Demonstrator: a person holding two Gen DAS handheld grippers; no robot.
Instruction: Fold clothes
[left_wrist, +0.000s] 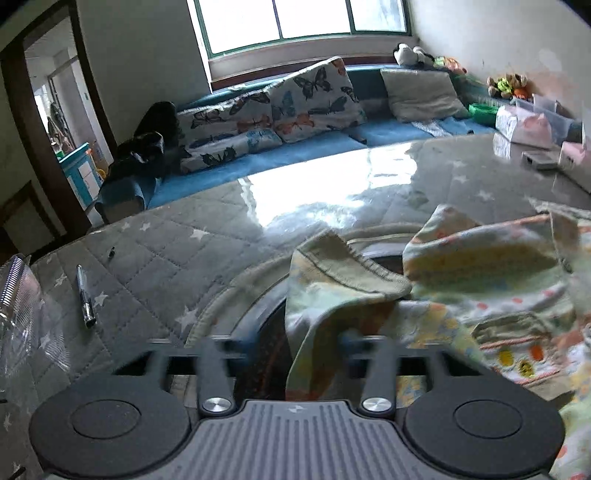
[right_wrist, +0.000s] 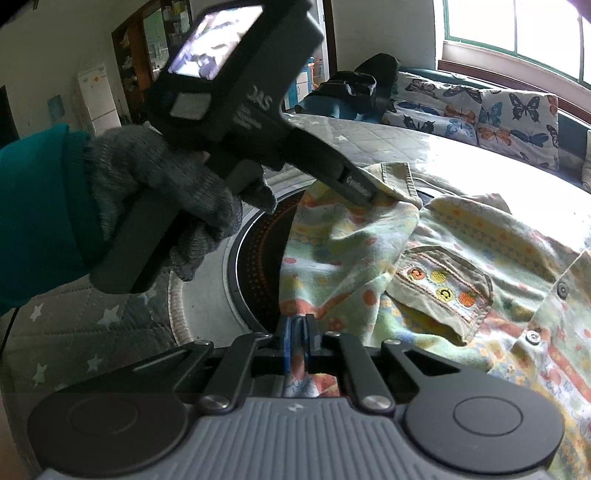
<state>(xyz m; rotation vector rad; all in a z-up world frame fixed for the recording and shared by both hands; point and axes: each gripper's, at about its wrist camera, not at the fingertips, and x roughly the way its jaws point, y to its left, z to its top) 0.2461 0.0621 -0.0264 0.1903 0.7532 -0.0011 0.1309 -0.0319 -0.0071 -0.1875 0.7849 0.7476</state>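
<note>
A small pale-green garment (right_wrist: 461, 240) printed with orange and yellow shapes lies crumpled on the round table (left_wrist: 147, 236), its pocket (right_wrist: 439, 291) facing up. My right gripper (right_wrist: 297, 332) is shut on the garment's near edge, and cloth shows between its blue pads. A hand in a grey glove (right_wrist: 147, 184) holds my left gripper (right_wrist: 364, 195), whose tip touches the raised sleeve just below the cuff (right_wrist: 397, 177). In the left wrist view the left gripper (left_wrist: 295, 339) stands open. The sleeve (left_wrist: 332, 295) drapes down across the gap between its fingers, hiding the fingertips.
A dark round hob (right_wrist: 258, 258) is set in the table's middle, partly under the garment. A pen (left_wrist: 85, 295) and a clear plastic bag (left_wrist: 22, 314) lie at the left. Boxes (left_wrist: 524, 125) stand at the far right. A sofa with butterfly cushions (left_wrist: 314, 96) sits behind.
</note>
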